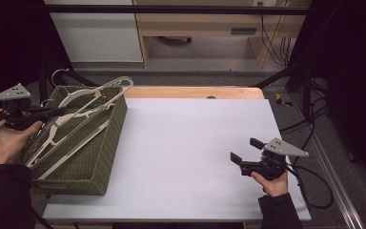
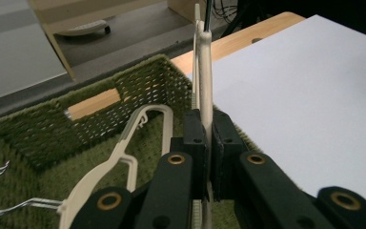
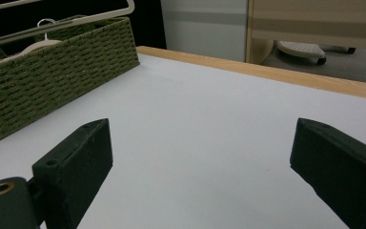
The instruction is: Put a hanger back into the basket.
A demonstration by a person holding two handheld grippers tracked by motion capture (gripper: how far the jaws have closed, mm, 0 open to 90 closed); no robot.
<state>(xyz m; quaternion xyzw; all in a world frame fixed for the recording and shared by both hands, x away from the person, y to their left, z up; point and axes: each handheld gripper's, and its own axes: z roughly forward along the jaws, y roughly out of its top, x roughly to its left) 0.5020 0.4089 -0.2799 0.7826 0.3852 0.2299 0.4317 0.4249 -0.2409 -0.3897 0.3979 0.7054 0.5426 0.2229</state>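
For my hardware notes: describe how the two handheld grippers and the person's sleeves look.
Both the left gripper and the right gripper are black, each topped by a grey three-cornered plate with small holes. The jaws are flat black blocks on arms with brass-ringed pivots. Black cables trail off. The sleeves are dark.

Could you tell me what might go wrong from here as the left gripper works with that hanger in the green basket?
1. The left gripper pinches only a thin bar of the cream hanger, so it could twist or slip.
2. Other hangers lie crossed beneath it in the basket; a hook may snag and drag one along.
3. A snag could tug the basket across the white sheet.
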